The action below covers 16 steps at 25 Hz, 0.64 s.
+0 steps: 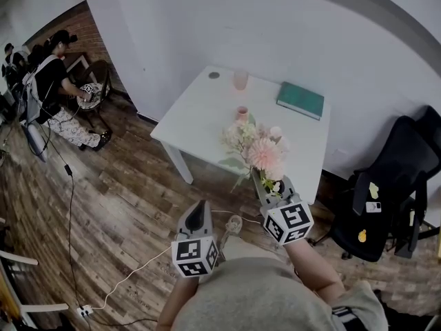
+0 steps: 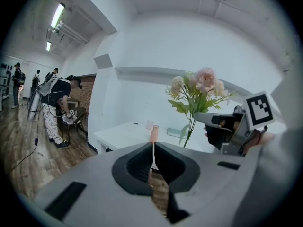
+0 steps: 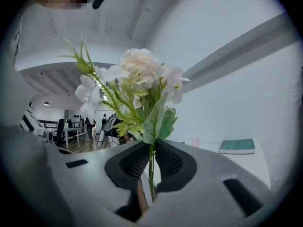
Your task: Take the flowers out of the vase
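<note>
A bunch of pink and white flowers (image 1: 258,147) with green stems hangs in the air over the table's near edge. My right gripper (image 1: 263,182) is shut on its stems, and in the right gripper view the stem runs between the dark pads (image 3: 166,162) with the blooms (image 3: 137,86) above. The small pink vase (image 1: 242,113) stands upright on the white table (image 1: 200,119), apart from the flowers. My left gripper (image 1: 200,207) is shut on nothing, off the table's near edge. The left gripper view shows the flowers (image 2: 199,86), the right gripper (image 2: 210,118) and the vase (image 2: 154,133).
A pink cup (image 1: 240,80) and a green book (image 1: 300,99) lie at the table's far side. A black office chair (image 1: 389,185) stands to the right. A person sits on a chair (image 1: 58,92) at far left. A white cable (image 1: 131,274) runs over the wooden floor.
</note>
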{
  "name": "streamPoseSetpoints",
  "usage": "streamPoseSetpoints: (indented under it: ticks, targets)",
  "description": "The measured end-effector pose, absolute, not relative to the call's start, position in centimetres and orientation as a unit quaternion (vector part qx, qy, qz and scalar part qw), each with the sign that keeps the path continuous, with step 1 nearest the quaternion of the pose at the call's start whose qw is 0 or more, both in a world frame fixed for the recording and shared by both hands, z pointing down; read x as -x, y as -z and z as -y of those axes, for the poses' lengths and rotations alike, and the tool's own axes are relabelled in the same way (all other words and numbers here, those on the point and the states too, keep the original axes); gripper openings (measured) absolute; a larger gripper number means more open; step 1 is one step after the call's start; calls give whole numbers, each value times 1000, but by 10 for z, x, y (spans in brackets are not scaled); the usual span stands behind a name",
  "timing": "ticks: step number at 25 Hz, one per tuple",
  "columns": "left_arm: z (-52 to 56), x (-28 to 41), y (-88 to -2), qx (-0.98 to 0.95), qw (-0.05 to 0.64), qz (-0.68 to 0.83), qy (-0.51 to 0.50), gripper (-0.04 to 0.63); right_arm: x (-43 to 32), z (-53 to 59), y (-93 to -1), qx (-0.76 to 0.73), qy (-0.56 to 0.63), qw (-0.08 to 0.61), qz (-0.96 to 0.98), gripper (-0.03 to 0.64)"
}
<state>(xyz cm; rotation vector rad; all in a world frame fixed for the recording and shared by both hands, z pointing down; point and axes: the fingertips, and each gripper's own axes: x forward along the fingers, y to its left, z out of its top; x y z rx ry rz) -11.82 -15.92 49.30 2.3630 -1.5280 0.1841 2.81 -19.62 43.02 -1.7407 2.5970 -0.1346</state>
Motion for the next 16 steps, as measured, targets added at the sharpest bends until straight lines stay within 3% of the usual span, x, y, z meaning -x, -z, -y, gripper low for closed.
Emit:
streamPoseSetpoints:
  ticks: [16]
  targets:
    - [161, 120, -493, -830, 159, 531, -63, 12, -29, 196, -430, 558, 46, 11, -829, 38]
